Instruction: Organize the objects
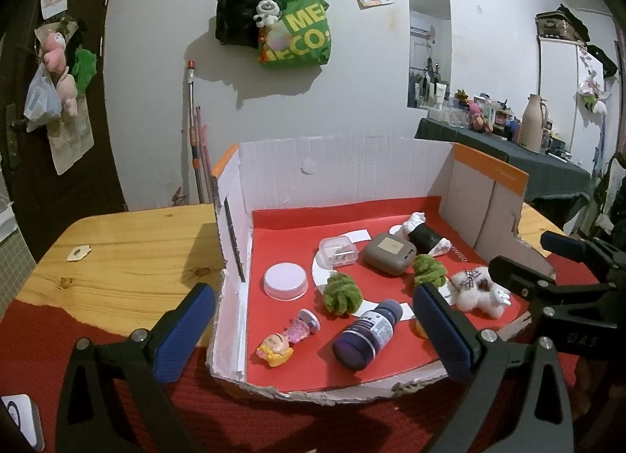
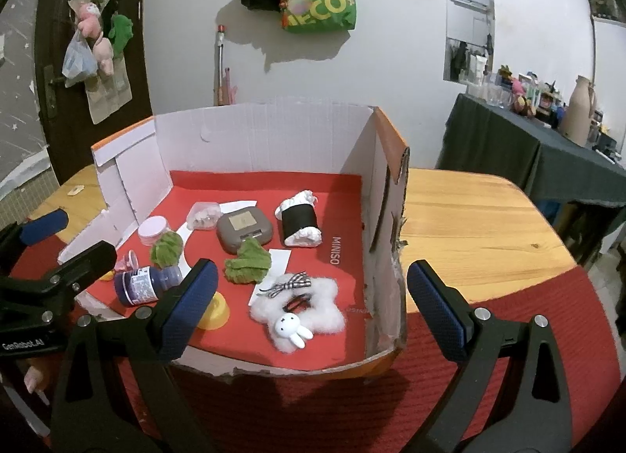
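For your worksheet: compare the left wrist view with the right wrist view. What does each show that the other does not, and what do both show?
Only the left wrist view shows the cartoon figurine in the box.

Only the right wrist view shows most of the yellow dome, and bare wooden table right of the box.

Both show the purple bottle, grey case, white plush clip and green bag.

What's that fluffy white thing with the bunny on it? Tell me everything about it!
The fluffy white clip looks like a soft, furry star shape. A small white bunny face with long ears sits on its near edge, a black-and-white checked bow on its far edge, and a dark hair clip lies across the middle. It lies flat on the red floor of the cardboard box, near the front right corner. One edge overlaps a white paper slip. Neither tool touches it.
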